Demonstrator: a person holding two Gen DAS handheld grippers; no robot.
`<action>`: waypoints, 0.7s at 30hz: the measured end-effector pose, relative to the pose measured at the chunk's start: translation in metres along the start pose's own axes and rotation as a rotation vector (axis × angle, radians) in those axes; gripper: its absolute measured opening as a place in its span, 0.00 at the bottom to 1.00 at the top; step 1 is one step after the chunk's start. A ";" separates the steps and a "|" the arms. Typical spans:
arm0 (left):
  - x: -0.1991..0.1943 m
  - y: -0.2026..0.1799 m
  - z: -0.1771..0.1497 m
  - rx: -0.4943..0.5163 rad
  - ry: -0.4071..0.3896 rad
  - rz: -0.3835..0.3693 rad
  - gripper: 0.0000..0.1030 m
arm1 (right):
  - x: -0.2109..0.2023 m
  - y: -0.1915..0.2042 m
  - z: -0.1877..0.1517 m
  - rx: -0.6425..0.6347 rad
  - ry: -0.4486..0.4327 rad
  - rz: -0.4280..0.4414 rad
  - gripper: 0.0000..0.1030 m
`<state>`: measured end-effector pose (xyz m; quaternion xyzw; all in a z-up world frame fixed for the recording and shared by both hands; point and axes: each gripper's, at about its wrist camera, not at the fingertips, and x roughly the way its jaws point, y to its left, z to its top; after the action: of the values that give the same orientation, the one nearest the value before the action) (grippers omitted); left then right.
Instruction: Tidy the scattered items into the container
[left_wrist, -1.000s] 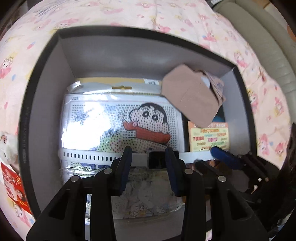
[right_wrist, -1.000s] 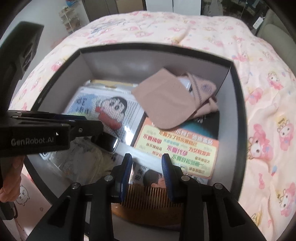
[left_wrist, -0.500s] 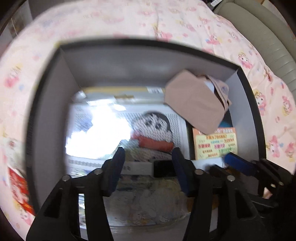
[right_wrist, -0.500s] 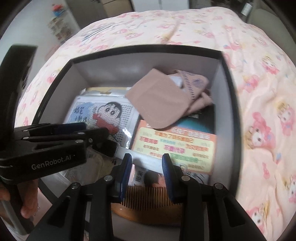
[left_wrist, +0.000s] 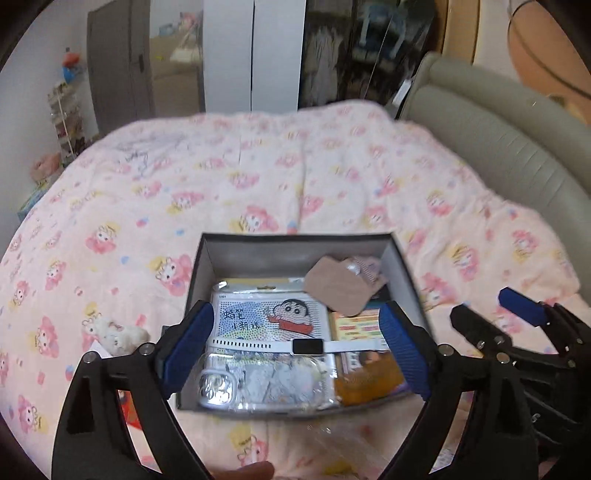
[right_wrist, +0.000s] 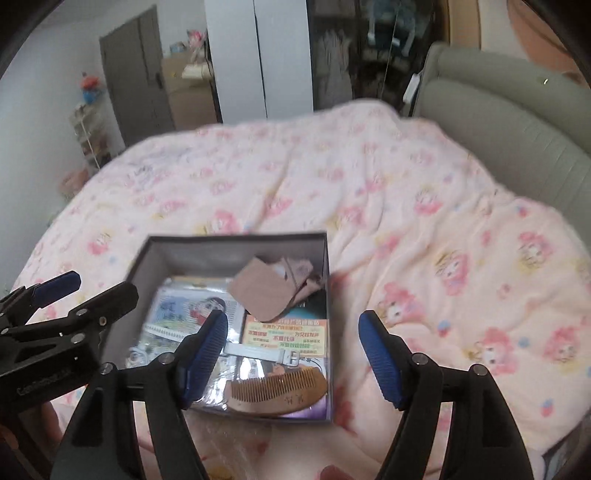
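A dark open box (left_wrist: 201, 273) (right_wrist: 328, 258) sits on the pink cartoon quilt. In it lie a white smartwatch (left_wrist: 306, 346) (right_wrist: 266, 352), a cartoon bead kit (left_wrist: 269, 317), a clear phone case (left_wrist: 258, 384), a wooden comb (right_wrist: 280, 391), an orange leaflet (right_wrist: 288, 336) and tan cloths (left_wrist: 340, 288) (right_wrist: 262, 291). My left gripper (left_wrist: 295, 350) is open and empty, above the box's near side. My right gripper (right_wrist: 291, 354) is open and empty above the box's right part; it also shows at the right of the left wrist view (left_wrist: 491, 314).
A small white plush toy (left_wrist: 114, 332) lies on the quilt left of the box, with a red card (left_wrist: 129, 406) near it. A grey padded headboard (left_wrist: 517, 155) runs along the right. Wardrobes and a door stand beyond the bed. Crinkled clear plastic (right_wrist: 229, 450) lies in front of the box.
Both grippers let go, opened wide and pulled up and back from inside the box. The watch and the comb now lie in the box.
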<state>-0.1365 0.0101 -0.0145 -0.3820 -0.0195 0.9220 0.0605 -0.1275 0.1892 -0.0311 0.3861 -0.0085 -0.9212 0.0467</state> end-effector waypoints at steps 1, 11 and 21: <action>-0.013 -0.001 -0.004 0.000 -0.023 0.004 0.96 | -0.011 0.002 -0.001 -0.011 -0.015 -0.002 0.69; -0.091 -0.013 -0.042 0.005 -0.112 0.057 0.99 | -0.085 0.012 -0.036 -0.003 -0.098 0.030 0.70; -0.098 -0.022 -0.074 0.005 -0.085 0.084 0.99 | -0.094 0.006 -0.064 0.041 -0.088 0.051 0.70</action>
<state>-0.0133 0.0187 0.0035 -0.3430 -0.0038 0.9391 0.0216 -0.0156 0.1927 -0.0091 0.3455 -0.0394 -0.9355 0.0620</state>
